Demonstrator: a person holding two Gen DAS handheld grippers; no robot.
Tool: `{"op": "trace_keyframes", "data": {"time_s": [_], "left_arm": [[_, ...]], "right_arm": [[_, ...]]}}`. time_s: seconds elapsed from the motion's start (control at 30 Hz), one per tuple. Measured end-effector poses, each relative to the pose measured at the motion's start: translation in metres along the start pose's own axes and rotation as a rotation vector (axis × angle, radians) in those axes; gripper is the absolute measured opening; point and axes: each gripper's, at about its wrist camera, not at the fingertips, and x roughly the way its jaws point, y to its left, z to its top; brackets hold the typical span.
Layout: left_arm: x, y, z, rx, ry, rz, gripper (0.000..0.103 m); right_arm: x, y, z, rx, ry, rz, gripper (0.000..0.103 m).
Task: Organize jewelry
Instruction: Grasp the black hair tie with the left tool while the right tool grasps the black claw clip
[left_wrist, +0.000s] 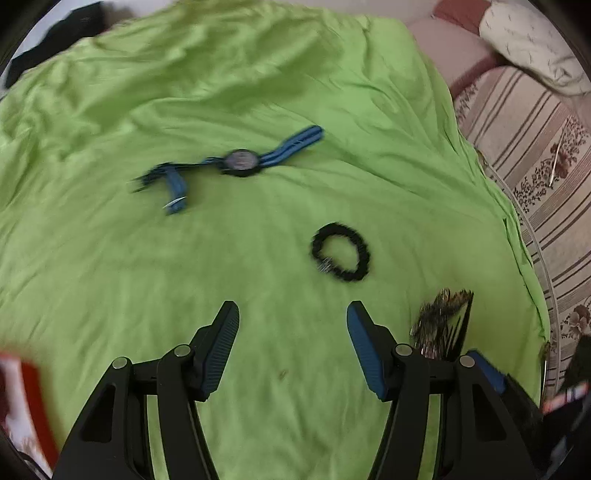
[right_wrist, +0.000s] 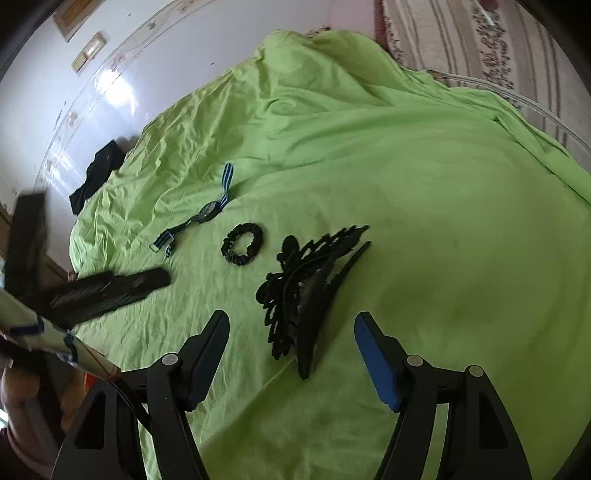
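A wrinkled lime-green cloth (right_wrist: 424, 184) covers the surface, and three pieces lie on it in a loose row. The blue striped wristwatch with a dark round face (right_wrist: 208, 211) lies stretched out, its strap ends spread to both sides. Just beside it lies the black ruffled hair scrunchie (right_wrist: 242, 244), round and flat on the cloth. Near the scrunchie, and apart from it, lies the large black ornate hair claw clip (right_wrist: 303, 291), resting on its side.

The right gripper (right_wrist: 291, 325) hangs over the cloth with its fingers (right_wrist: 376, 363) spread wide. The lower end of the claw clip lies between them, but the fingers do not touch it. The left gripper (left_wrist: 293, 314) also has its fingers (left_wrist: 218, 350) apart and nothing is between them; the scrunchie lies on the cloth a little ahead of them. In the right wrist view this left gripper appears at the left edge as a blurred dark shape above the cloth.

Beyond the cloth, a striped fabric with a flower pattern (left_wrist: 535, 166) is visible at the right side.
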Motion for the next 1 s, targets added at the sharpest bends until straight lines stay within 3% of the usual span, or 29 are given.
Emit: {"op": "trace_keyframes", "data": {"time_s": [0.17,0.43,0.47,0.53,0.6,0.77,1.0], "left_arm": [[0.037,-0.016,0.026,0.076,0.003,0.012,0.060],[0.086,-0.018,0.041,0.062,0.054,-0.021,0.055],[0.086,-0.020,0.041,0.065,0.050,-0.019,0.051],[0.089,-0.026,0.040,0.077,0.043,0.006,0.035],[0.088,-0.032,0.036,0.090,0.041,0.015,0.006],[0.073,-0.038,0.028,0.087,0.041,-0.016,0.006],[0.010,-0.030,0.010,0.066,-0.014,-0.059,0.006]], "right_arm": [[0.015,0.010,0.000,-0.079,0.005,-0.044,0.075],[0.031,0.011,0.005,-0.108,0.015,-0.052,0.071],[0.031,0.011,0.005,-0.108,0.013,-0.053,0.070],[0.031,0.010,0.006,-0.104,0.009,-0.057,0.065],[0.034,0.008,0.007,-0.101,0.018,-0.061,0.043],[0.031,0.000,0.010,-0.061,0.023,-0.032,0.037],[0.019,0.001,0.011,-0.055,-0.004,-0.024,0.035]]}}
